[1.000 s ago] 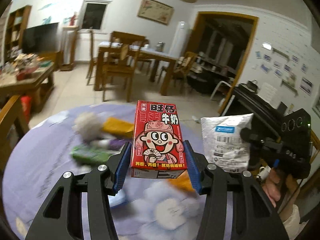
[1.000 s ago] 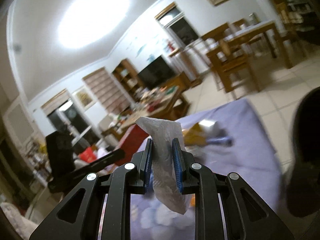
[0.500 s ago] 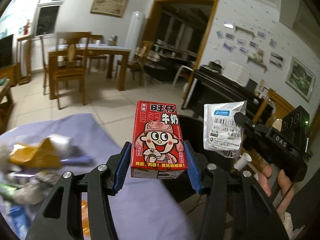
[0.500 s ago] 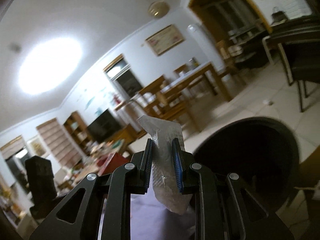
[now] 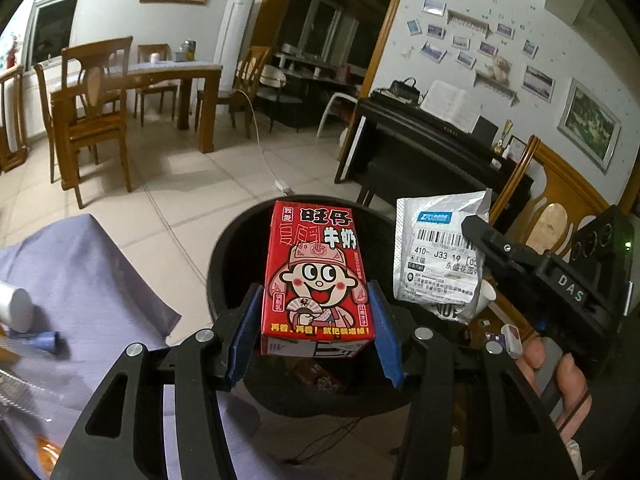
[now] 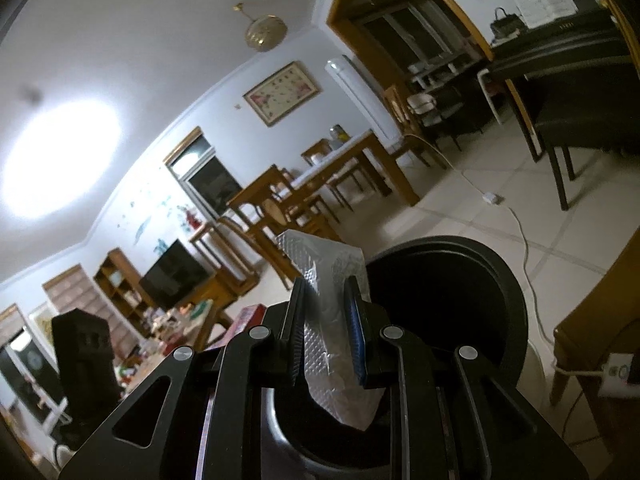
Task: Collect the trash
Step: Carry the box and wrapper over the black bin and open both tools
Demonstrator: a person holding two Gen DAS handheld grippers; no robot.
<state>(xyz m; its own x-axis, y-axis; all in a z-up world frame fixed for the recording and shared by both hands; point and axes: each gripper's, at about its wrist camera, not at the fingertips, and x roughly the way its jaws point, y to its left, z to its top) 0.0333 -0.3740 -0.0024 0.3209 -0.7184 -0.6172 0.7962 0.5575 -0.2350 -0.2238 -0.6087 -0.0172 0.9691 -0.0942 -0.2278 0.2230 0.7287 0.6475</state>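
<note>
The black bin (image 5: pixel 224 264) already held some scraps, hard to identify in its dark bottom. Litter remained on the purple-covered tabletop (image 5: pixel 92 280), mostly cut off. Over the bin, the left tongs (image 5: pixel 316 338) clamped a red milk carton (image 5: pixel 316 276); the right tongs (image 6: pixel 326 332) pinched a silver mailer pouch (image 6: pixel 336 344), neither yet dropped.
</note>
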